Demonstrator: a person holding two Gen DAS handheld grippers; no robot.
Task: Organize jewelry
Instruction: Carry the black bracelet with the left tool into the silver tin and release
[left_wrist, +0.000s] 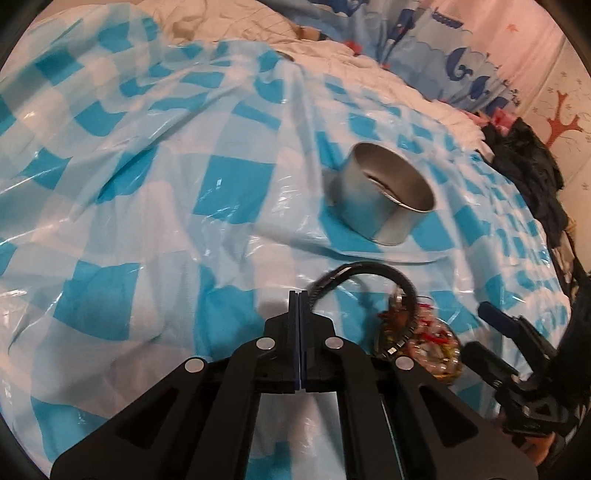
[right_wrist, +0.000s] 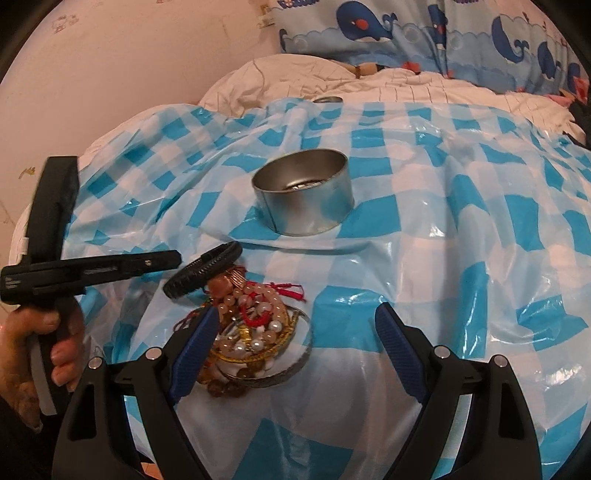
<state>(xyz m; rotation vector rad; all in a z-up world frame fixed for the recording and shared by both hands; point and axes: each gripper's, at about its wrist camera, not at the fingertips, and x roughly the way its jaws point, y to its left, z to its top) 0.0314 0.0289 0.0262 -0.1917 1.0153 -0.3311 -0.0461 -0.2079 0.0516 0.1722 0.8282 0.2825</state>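
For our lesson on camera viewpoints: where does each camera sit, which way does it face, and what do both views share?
Left wrist view: on the left gripper, looking along its shut jaws, which pinch the black bracelet, toward the round metal tin; the right gripper shows at right.
Right wrist view: on the right gripper, jaws open over the dish of beaded jewelry, facing the tin; the person's left hand shows.
Shared: tin, bracelet, jewelry dish, blue checkered sheet.
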